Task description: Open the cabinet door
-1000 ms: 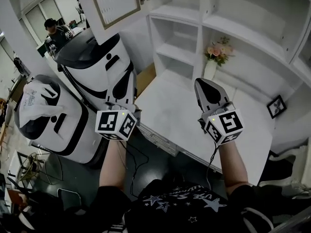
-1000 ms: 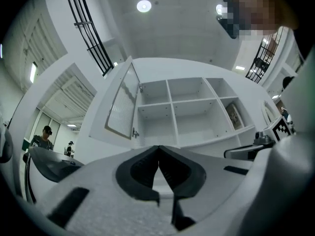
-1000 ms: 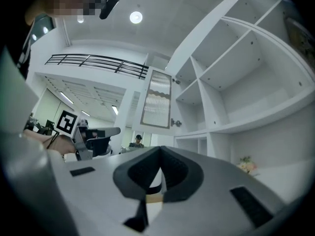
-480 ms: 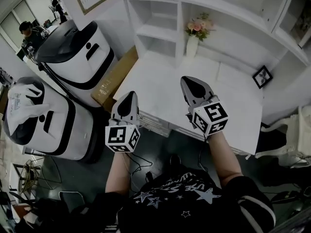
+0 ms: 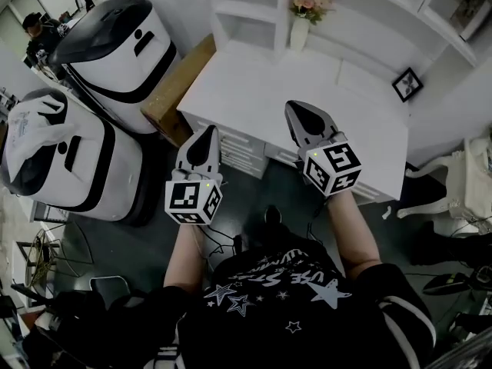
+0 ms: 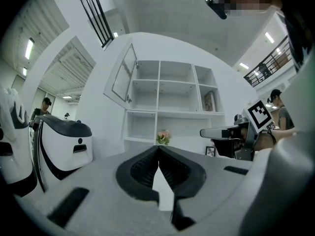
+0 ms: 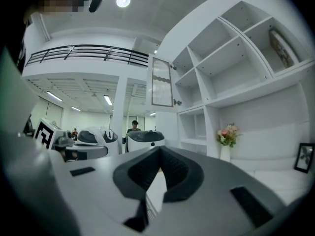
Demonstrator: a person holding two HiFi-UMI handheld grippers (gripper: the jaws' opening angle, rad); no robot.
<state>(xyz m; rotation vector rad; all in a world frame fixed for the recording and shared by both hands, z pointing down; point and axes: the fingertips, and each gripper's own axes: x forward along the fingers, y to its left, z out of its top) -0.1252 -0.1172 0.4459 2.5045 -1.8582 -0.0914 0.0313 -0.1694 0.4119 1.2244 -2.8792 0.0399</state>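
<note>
Since a second ago, both grippers have been lowered and drawn back from the white desk (image 5: 323, 91), and the shelves have been pushed towards the top of the head view. At the left, two white-and-black machines (image 5: 115, 48) are being seen on the dark floor (image 5: 254, 194), with a brown cardboard box (image 5: 178, 83) lying between them and the desk. The left gripper (image 5: 207, 132) is being held level over the floor just before the desk's drawers, jaws clenched together on nothing. The right gripper (image 5: 297, 110) is being held beside it at the desk's front edge, also pressed shut and empty. The cabinet door (image 6: 123, 75) is already hanging open at the upper left of the shelf unit (image 6: 172, 102), well apart from both grippers. Farther right, a flower vase (image 5: 302, 25) and a framed picture (image 5: 406, 84) are being carried by the desk, and a white chair (image 5: 461, 179) is being seen at the far right.
</note>
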